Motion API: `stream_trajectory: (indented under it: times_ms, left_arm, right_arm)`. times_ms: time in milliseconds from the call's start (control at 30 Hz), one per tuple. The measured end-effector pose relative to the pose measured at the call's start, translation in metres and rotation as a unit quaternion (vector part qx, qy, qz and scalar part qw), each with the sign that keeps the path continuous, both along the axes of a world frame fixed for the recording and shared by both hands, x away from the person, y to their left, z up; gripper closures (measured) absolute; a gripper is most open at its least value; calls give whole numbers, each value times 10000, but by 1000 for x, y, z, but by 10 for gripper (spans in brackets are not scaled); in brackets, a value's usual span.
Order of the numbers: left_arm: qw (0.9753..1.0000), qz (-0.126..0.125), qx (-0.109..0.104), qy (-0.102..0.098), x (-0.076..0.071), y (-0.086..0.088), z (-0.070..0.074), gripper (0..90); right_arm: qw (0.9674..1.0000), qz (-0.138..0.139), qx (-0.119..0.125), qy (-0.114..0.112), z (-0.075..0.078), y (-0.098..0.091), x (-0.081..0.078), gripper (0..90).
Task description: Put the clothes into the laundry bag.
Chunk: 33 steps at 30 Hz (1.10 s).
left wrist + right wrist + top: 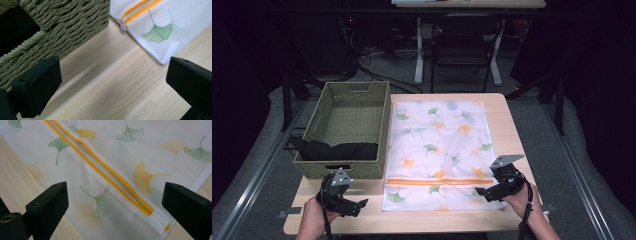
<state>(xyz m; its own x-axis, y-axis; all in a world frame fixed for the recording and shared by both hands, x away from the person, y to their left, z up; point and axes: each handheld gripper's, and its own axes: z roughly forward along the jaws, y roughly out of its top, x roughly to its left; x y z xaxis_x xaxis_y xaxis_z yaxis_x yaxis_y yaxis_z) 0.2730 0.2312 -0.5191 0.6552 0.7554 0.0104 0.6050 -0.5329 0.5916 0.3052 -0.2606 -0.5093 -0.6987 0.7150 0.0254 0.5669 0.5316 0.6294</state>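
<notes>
The laundry bag (439,145) lies flat, long axis running away from the person, its orange zipper (439,181) crosswise, both the left tool (354,207) and right tool (484,191) open and empty.

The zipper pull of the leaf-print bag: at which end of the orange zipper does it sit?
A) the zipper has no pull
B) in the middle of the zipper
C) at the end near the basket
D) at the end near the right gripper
C: in the left gripper view the white pull hangs at the zipper end beside the basket, while the end by the right gripper is a plain stop.
</notes>
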Motion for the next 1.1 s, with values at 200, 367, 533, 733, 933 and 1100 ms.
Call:
stream_trajectory:
  times_ms: [200,367,533,733,933,1100]
  left_arm:
    - [10000,-32,-3,4,0,2,1,3]
    - [10000,-41,-38,32,0,2,0,3]
    - [10000,-57,-42,28,0,0,1,2]
    - [10000,-63,-58,41,2,0,0,2]
    - [9999,-126,-64,71,3,-1,0,2]
    - [9999,-92,-78,46,3,-1,0,2]
  right_arm:
    - [9999,98,-27,-16,0,3,0,63]
    - [9999,161,-29,-47,1,7,2,59]
    - [9995,298,-47,-70,1,11,5,54]
    - [9989,437,-79,-138,2,17,13,50]
    - [9983,578,4,-93,1,26,20,45]
    - [9972,724,-69,-176,0,37,26,44]
